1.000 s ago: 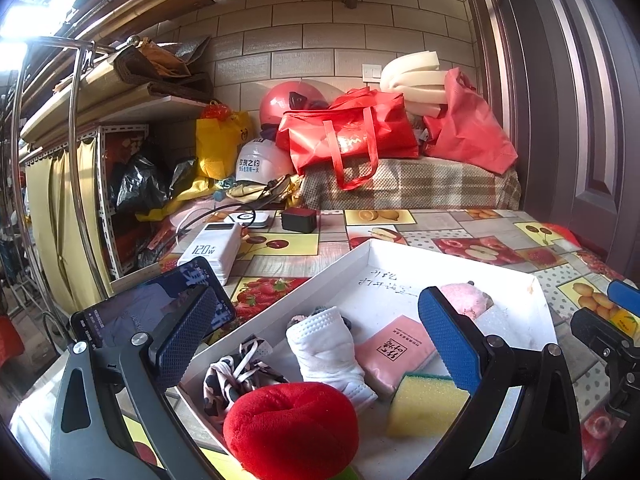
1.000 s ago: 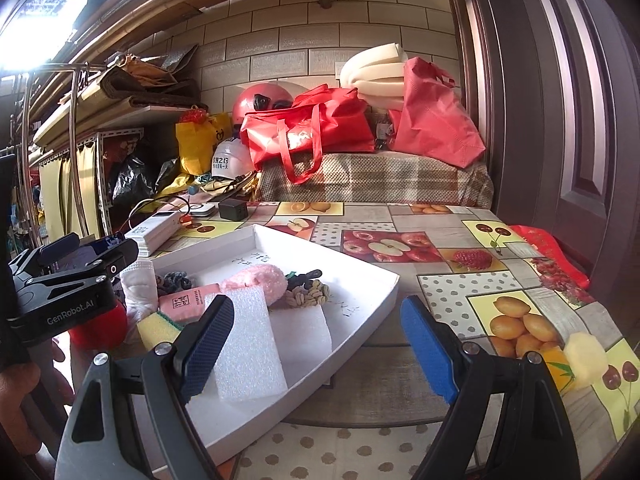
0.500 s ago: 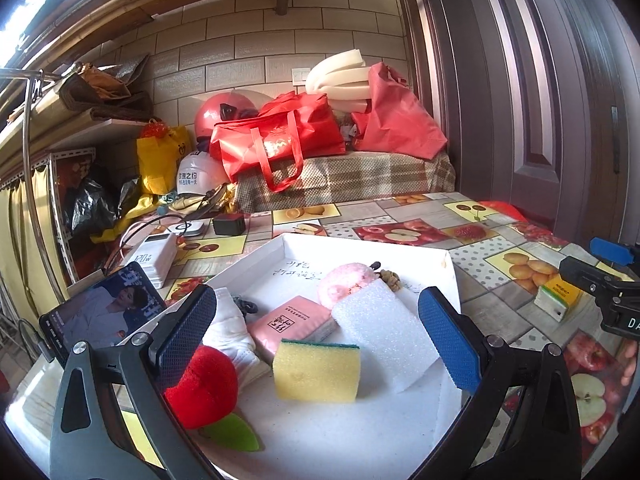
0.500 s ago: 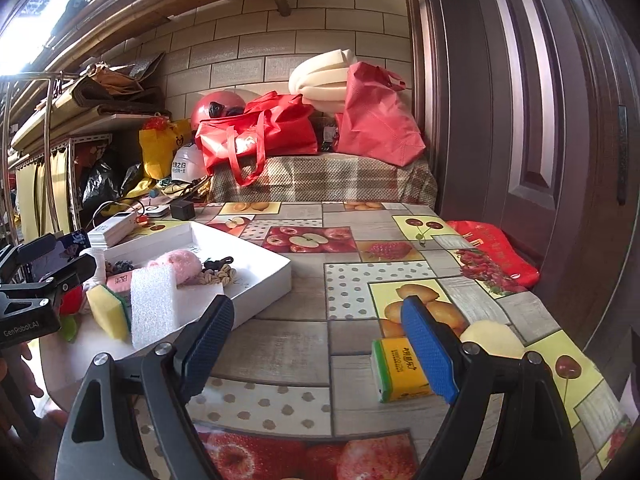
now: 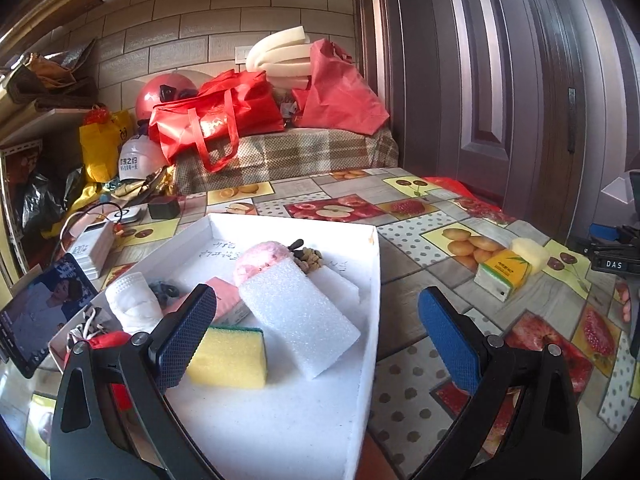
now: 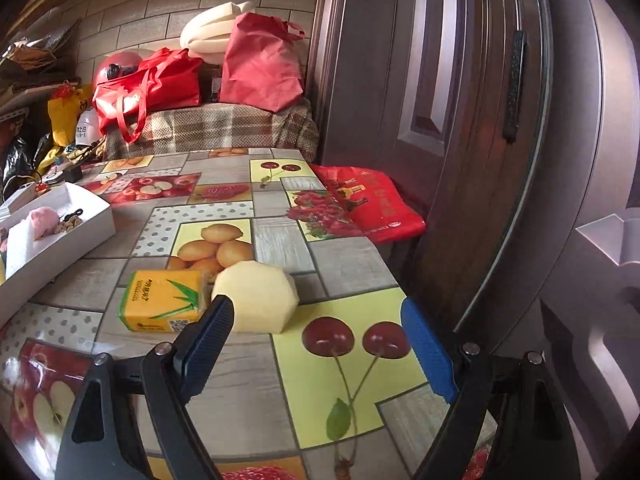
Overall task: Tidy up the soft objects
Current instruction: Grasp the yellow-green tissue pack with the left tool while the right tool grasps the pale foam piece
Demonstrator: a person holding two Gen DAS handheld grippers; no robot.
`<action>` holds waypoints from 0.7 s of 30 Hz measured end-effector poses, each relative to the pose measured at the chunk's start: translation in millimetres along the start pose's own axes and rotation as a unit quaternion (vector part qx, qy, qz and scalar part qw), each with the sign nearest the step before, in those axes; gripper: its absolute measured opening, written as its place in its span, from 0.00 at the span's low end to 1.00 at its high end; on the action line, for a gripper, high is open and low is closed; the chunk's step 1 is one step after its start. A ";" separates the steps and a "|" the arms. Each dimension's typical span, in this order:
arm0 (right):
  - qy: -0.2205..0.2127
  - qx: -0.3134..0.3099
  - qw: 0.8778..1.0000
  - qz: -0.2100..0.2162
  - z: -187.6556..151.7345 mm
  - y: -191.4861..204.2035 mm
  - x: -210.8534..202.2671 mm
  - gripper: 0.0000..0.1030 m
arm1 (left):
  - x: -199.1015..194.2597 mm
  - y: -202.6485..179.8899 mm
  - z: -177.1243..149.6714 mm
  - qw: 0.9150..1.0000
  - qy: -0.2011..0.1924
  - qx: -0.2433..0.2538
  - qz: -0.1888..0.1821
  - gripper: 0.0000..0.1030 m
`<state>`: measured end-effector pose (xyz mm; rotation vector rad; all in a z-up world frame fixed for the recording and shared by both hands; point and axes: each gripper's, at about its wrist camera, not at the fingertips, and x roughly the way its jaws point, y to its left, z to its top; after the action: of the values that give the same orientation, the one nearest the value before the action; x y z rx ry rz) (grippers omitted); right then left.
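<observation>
A white tray holds a yellow sponge, a white foam block, a pink puff, a pink packet and a white rolled cloth. My left gripper is open and empty, low over the tray's right edge. My right gripper is open and empty just before a pale yellow foam piece and a yellow tissue pack, which lie on the table right of the tray. Both also show in the left wrist view: foam piece, tissue pack.
A phone and a white power bank lie left of the tray. Red bags and helmets sit on a plaid-covered ledge at the back. A dark door stands at the right, with a red bag over the table edge.
Both grippers have swung to the right. The right gripper left the tray and now faces the foam piece and tissue pack. The left gripper moved toward the tray's right edge.
</observation>
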<state>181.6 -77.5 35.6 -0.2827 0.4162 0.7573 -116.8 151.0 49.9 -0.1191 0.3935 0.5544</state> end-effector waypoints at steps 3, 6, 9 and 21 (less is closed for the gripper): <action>0.036 0.037 0.998 0.043 -1.0 -17.3 13.1 0.83 | 7.3 -23.8 1.3 0.999 0.019 0.015 -0.047 0.99; 0.064 0.017 0.995 0.072 -1.2 -7.8 26.1 0.83 | 4.9 -54.5 1.3 0.996 0.016 0.047 -0.078 0.99; 0.074 -0.007 0.993 0.097 4.7 6.1 37.7 0.83 | 11.3 -81.3 2.6 0.992 0.034 0.067 -0.099 0.99; 0.131 -0.071 0.978 0.148 12.1 35.2 75.9 0.56 | 86.9 -138.8 20.5 0.977 0.126 0.071 -0.156 0.99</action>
<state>209.2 -2.6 7.8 -0.4647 0.6636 1.0485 31.7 80.5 35.2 -0.1109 0.6472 0.1992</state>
